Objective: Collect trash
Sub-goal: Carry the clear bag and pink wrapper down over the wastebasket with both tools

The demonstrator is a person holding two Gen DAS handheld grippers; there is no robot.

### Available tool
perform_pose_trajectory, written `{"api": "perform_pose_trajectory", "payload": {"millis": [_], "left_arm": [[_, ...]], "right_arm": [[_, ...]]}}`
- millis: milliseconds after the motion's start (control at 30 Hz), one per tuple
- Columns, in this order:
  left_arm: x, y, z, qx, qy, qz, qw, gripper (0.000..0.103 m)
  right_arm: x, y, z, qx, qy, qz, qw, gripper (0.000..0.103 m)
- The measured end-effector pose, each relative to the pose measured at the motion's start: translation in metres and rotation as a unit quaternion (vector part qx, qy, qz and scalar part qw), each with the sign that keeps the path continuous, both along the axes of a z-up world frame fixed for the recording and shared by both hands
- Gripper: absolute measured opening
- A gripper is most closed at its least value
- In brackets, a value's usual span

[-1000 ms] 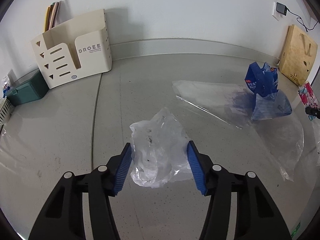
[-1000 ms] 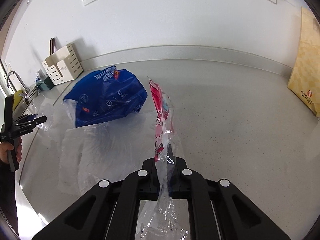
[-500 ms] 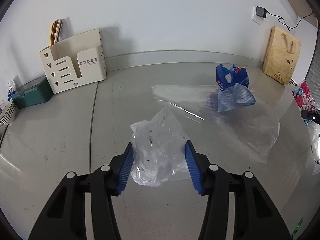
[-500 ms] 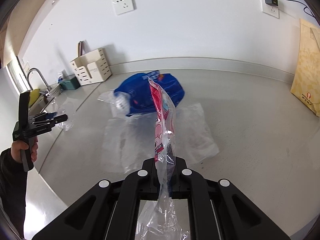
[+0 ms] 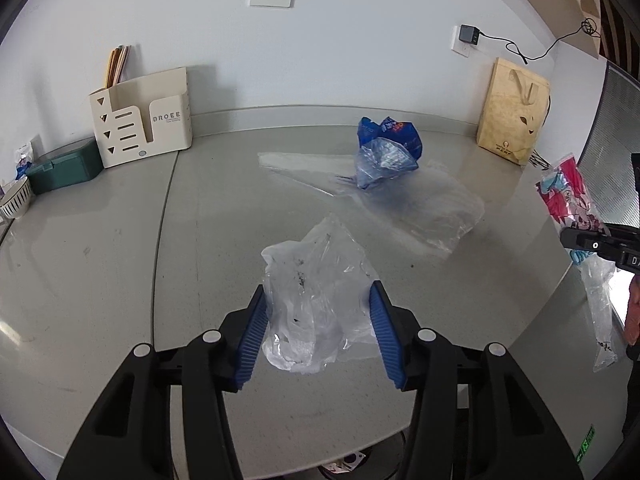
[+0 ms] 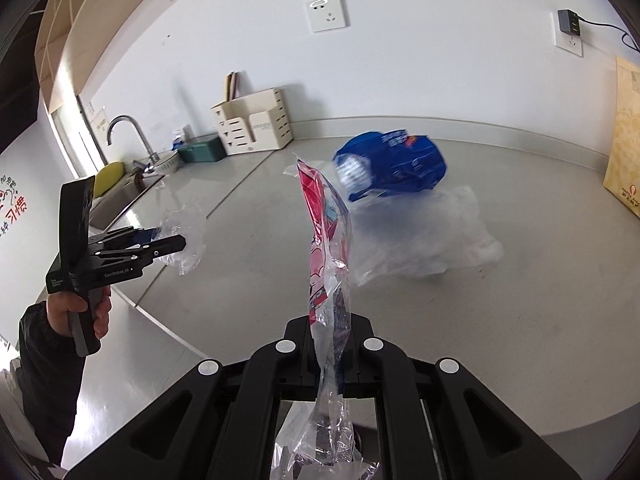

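My left gripper [image 5: 317, 289] is shut on a crumpled clear plastic bag [image 5: 312, 256], its blue pads pressing both sides. In the right wrist view this left gripper [image 6: 176, 246] holds the clear bag [image 6: 186, 232] in the air beyond the counter's curved edge. A red and pink printed wrapper [image 6: 324, 216] with a clear tail stands up from my right gripper [image 6: 328, 322], which is shut on it. Far right in the left wrist view, the right gripper [image 5: 566, 238] carries the wrapper [image 5: 564, 188]. On the grey counter [image 5: 100, 260] lie a blue bag [image 5: 386, 144] and a large clear plastic sheet [image 5: 420, 204].
A cream organizer [image 5: 140, 120], a green box [image 5: 64, 166] and a striped bowl [image 5: 14, 200] stand at the back left. A brown paper bag [image 5: 512, 120] leans on the wall at the right. A sink with a faucet [image 6: 128, 132] lies left of the counter.
Both grippers have drawn back from the counter and risen a little, each carrying its piece. The blue bag and clear sheet now look farther away.
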State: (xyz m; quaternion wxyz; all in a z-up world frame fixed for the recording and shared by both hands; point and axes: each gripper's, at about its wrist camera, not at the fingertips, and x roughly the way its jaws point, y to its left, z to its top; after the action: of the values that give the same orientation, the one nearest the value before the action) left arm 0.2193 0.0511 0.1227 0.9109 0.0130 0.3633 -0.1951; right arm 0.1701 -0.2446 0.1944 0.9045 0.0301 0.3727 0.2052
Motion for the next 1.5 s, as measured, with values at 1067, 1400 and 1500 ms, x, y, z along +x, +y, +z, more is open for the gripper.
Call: {"api": "perform_pose_trajectory", "payload": {"millis": [1067,1400,1500], "left_arm": [[-0.186,-0.028,-0.115,-0.013,0.061,-0.063,0.9961,0.051],[-0.19,-0.046,-0.194,-0.001,0.113,-0.061,0.9917,0.051],[-0.189,-0.05,-0.221,0.007,0.133,-0.054,0.9895,0.051]], "right_arm": [[-0.147,0.067,-0.125,-0.006,0.084,0.027,0.996,0.009],[-0.159,0.076,-0.2,-0.014,0.141,0.016,0.99,0.009],[-0.156,0.08,-0.22,-0.023,0.152,0.012,0.988,0.009]]}}
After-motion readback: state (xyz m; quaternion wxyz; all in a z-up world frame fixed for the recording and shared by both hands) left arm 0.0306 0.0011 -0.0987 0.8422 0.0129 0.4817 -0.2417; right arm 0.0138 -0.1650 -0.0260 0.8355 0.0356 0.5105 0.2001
